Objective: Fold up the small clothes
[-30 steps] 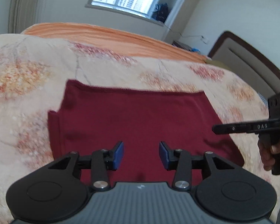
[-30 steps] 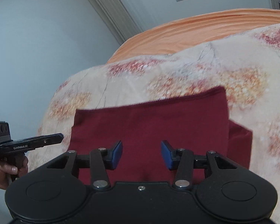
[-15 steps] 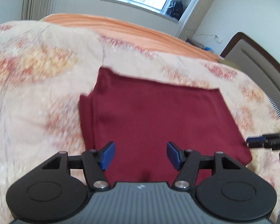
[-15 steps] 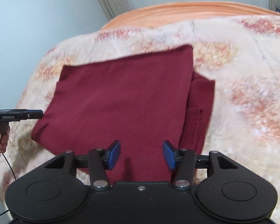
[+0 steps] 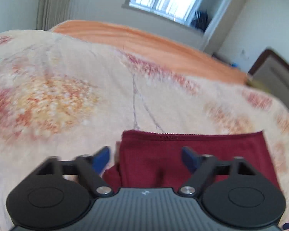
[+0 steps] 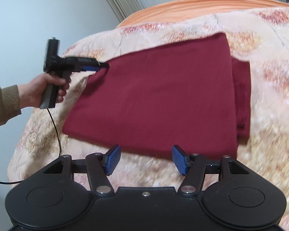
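Lying at twelve o'clock of the wide right gripper (image 6: 146, 159), cloth (image 6: 163, 100); spanned at its corner by the wide left gripper (image 5: 145, 157)

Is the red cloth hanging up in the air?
No, the red cloth lies flat on the blanket.

The cloth (image 6: 160, 96) lay on the bed (image 6: 269, 115); left gripper (image 6: 104, 65) at its far-left corner, right gripper (image 6: 146, 159) near.
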Motion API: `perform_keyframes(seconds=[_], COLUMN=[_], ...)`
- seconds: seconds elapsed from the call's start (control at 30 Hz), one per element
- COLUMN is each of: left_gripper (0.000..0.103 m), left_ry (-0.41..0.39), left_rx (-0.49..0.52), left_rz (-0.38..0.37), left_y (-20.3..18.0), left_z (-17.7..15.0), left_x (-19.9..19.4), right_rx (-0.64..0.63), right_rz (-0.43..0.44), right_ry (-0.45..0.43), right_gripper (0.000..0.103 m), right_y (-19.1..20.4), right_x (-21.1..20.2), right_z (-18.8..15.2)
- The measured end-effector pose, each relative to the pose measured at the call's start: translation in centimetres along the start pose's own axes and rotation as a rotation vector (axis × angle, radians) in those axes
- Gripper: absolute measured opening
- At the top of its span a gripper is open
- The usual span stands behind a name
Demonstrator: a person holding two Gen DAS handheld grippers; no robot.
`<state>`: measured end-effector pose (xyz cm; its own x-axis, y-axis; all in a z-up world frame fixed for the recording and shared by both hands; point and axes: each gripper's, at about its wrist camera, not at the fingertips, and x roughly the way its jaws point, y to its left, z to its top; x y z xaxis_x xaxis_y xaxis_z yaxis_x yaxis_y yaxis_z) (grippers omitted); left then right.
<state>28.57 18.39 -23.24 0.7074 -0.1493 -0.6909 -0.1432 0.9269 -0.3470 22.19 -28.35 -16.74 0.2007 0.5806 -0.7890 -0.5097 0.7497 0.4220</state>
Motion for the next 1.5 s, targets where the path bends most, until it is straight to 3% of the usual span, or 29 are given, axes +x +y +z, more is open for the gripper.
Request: perform_keyframes(seconds=[0.17,0.3,0.53,0.87,0.97,1.03,1.27,1.4,1.5], left_gripper=[0.091,0.086,0.084,0.083,0.085,0.085,0.085,0.085,0.085], left_ry=[0.106,0.185,0.177,0.19,0.186,0.182,0.191,0.192,0.195], left_rx=[-0.017,-0.041,-0.181,-0.13,-0.131,-0.124,-0.119,-0.124,-0.123], left_rz=[-0.11,-0.128,-0.275,-0.338,-0.341,-0.347,-0.332,-0.312,-0.298], left_y=[2.4,3.7,5.8,4.6,4.3,4.4,4.5,4.3,4.0], left_z=[-3.9,-6.9,-7.6,-7.6,-7.7,-7.8,-8.3,-8.4,-8.3], left_x=[-2.6,-2.3,-0.9,2.1,2.3,2.1,0.9,0.7,0.9], right_rx=[0.026,0.004,-0.034,-0.009,-0.02,-0.088,-0.218,-0.278,-0.295], right_rz=[0.023,0.045,0.048,-0.027,-0.09,-0.188,-0.457,-0.502,-0.502], right_ry=[0.021,0.016,0.006,-0.023,-0.043,-0.062,-0.08,-0.106,-0.065], right_gripper=[0.065,0.065,0.065,0.065,0.066,0.072,0.074,0.074,0.075], right_y=[1.5,3.4,6.7,9.0,9.5,9.9,7.0,5.9,4.8], right_x=[1.9,3.6,5.3,4.9,5.2,6.4,14.3,17.1,19.0], right_z=[0.0,1.3,3.5,3.2,3.4,4.6,14.5,18.1,19.4])
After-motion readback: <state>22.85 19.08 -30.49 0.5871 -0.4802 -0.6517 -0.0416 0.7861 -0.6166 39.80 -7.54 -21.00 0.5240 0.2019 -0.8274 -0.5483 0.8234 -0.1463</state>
